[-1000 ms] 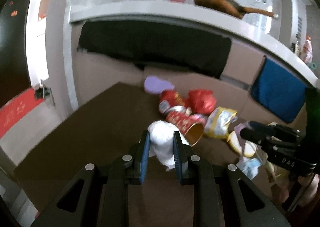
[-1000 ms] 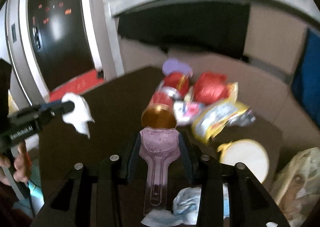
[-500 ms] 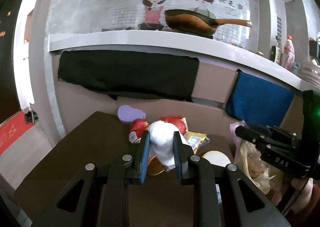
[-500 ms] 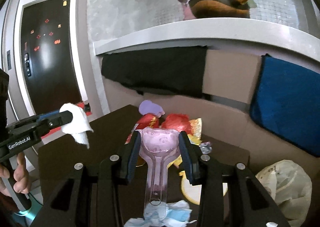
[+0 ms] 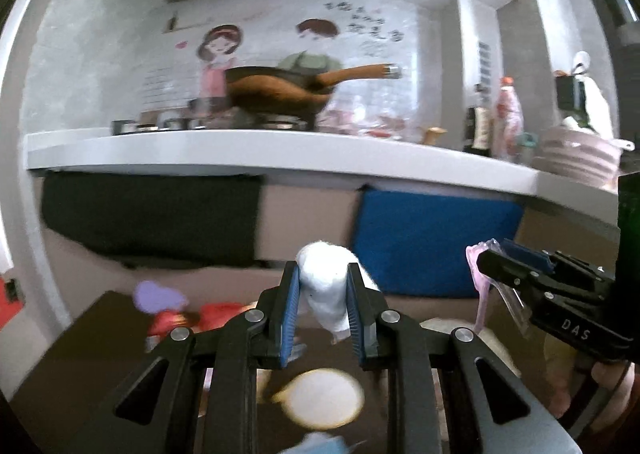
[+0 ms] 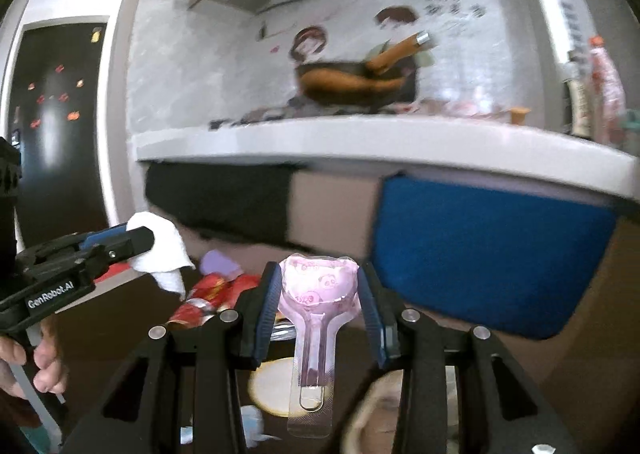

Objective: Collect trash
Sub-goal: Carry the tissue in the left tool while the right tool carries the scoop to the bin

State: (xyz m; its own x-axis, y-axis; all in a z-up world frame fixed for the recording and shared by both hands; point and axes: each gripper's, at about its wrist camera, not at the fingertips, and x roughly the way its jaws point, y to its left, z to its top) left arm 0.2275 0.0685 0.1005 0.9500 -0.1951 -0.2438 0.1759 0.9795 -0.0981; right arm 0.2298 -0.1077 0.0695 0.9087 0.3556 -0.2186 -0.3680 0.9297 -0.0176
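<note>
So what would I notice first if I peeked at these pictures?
Probably the two black grippers held up in front of the kitchen counter. The left gripper pinches a crumpled white tissue, and the right gripper pinches a pink plastic wrapper. Behind them a brown pan sits before a cartoon couple on the wall.

We see each hand-held gripper (image 5: pixel 323 316) as black framework with silver screws, blue-lined fingers (image 6: pixel 267 308), and white lettering.

Pan (image 5: pixel 276 93) on white counter (image 5: pixel 280 151)
</note>
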